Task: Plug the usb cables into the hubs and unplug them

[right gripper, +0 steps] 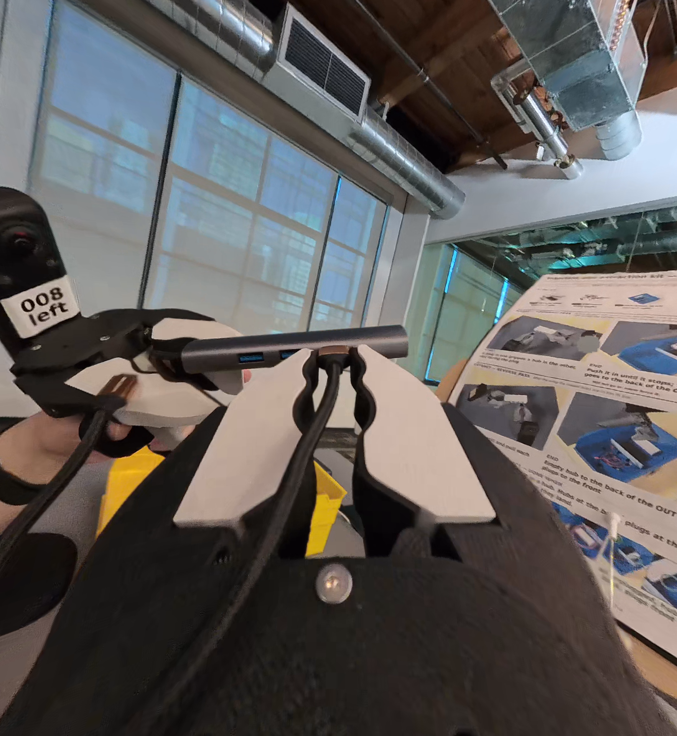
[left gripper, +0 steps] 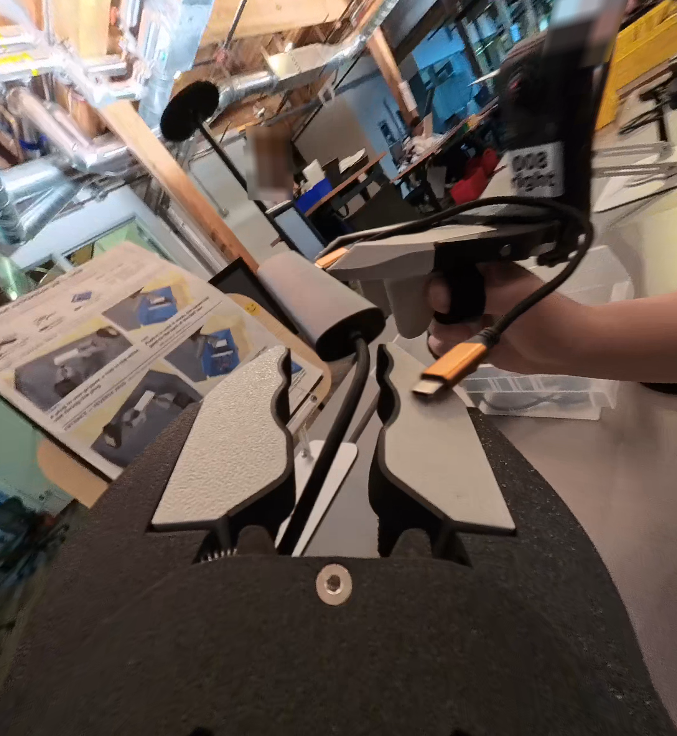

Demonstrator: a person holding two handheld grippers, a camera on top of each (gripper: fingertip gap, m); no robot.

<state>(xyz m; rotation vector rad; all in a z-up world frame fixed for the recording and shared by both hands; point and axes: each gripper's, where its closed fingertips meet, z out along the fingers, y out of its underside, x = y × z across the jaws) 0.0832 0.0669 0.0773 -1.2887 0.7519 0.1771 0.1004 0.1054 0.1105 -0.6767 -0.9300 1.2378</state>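
Note:
A grey USB hub (left gripper: 309, 294) is held in the air, its black cable (left gripper: 328, 438) running back between my left gripper's fingers. My left gripper (left gripper: 332, 358) is shut on the hub's cable end. In the right wrist view the hub (right gripper: 289, 342) lies crosswise with two blue ports facing me. My right gripper (right gripper: 330, 358) is shut on an orange USB plug (right gripper: 330, 350) that sits against the hub's side at a port. The right gripper also shows in the left wrist view (left gripper: 324, 259). The cable's other orange plug (left gripper: 448, 368) dangles loose below the right hand.
A printed instruction sheet on a wooden board (left gripper: 109, 358) stands left of the hub and shows at the right in the right wrist view (right gripper: 607, 418). A clear plastic box (left gripper: 536, 394) rests on the grey table (left gripper: 607, 517). A yellow bin (right gripper: 324, 506) lies below. The tips of one gripper are about 6 cm away from the tips of the other.

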